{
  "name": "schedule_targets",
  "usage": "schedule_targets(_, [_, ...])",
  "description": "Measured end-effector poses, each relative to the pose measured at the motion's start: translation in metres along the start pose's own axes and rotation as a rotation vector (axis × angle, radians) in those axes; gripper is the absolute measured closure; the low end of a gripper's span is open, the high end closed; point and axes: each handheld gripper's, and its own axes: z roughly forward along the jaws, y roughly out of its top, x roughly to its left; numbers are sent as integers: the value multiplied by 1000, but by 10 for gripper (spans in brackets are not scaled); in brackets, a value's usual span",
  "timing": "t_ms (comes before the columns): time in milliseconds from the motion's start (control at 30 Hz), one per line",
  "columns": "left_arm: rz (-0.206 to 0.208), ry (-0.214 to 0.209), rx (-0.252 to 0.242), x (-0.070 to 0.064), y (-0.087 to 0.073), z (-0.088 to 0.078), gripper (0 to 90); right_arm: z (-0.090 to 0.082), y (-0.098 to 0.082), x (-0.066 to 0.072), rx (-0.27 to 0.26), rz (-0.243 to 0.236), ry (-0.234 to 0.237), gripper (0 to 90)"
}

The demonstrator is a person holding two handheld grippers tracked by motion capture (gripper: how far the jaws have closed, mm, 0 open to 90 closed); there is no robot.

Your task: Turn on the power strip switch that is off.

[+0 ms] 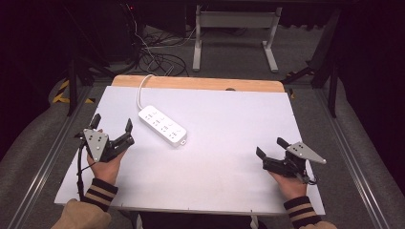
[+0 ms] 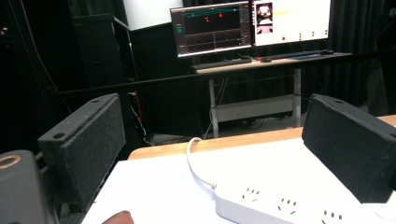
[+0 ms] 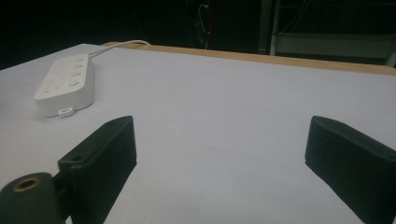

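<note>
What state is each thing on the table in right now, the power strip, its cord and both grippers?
Power strip: lying flat on the white table, sockets up, nothing plugged in, untouched.
Cord: attached, trailing off the far edge.
Left gripper: open, empty, just short of the strip.
Right gripper: open, empty, over bare table.
Monitors: switched on.

One white plastic power strip [image 1: 162, 126] with a single white cord [image 1: 141, 92] lies on one white rectangular table top [image 1: 229, 171]. Two black two-jaw grippers are at the table: the left gripper [image 1: 112, 125] and the right gripper [image 1: 270, 147]. Two lit computer monitors [image 2: 212, 27] stand on one desk [image 2: 280, 59] beyond.
</note>
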Motion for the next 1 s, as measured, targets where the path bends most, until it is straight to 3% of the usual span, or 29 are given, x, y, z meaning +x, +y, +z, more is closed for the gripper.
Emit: schedule_targets(1000, [-11, -1, 34, 1, -3, 4, 81, -2, 0, 0, 4, 4, -2, 92])
